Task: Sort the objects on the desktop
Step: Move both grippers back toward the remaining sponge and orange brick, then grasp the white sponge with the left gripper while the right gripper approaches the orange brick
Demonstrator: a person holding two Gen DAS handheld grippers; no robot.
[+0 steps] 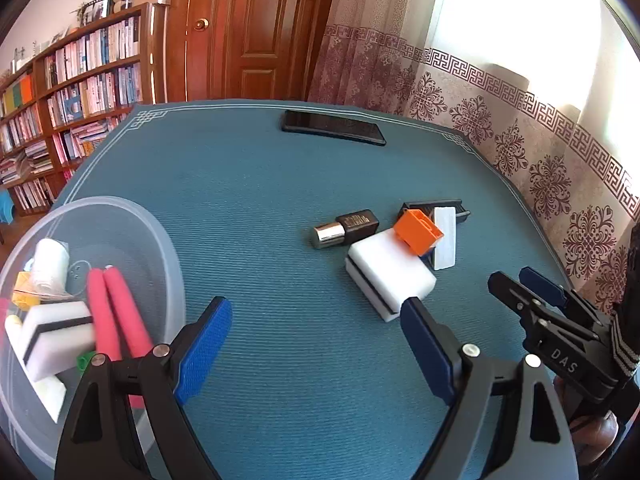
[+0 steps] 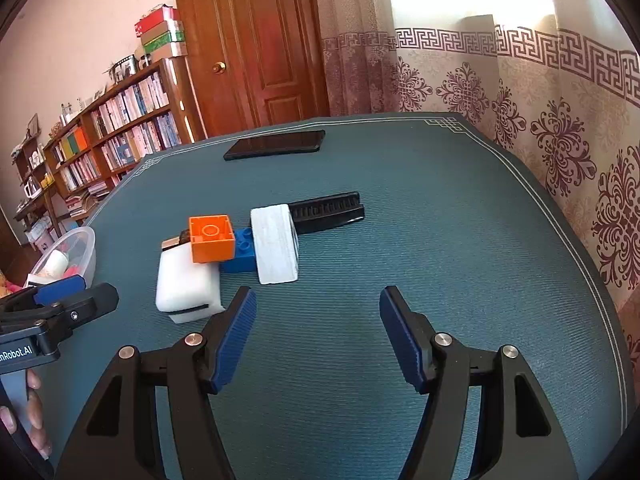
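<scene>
Tongs point(image 1: 316, 344) point(image 2: 316, 332) hover level over mat point(image 2: 440, 240) (both agape).

My left gripper point(image 1: 316, 344) has two black plastic arms shaped like an open wishbone, each with a triangular cut-out near its base. Round silver screw heads sit at the joints, two on each arm. The fingers point(image 1: 204, 350) carry ribbed, dark blue rubber pads on their inner faces. My right gripper point(image 2: 316, 334) is built the same way: black arms, silver screws, blue ribbed pads point(image 2: 236, 340). Seen from the left camera, its side bears the white letters "DAS". Seen from the right camera, the left gripper's body bears a white label ending "nRobot.AI". My right sleeve cuff point(image 1: 626, 344) is dark knit with pale stripes.
</scene>
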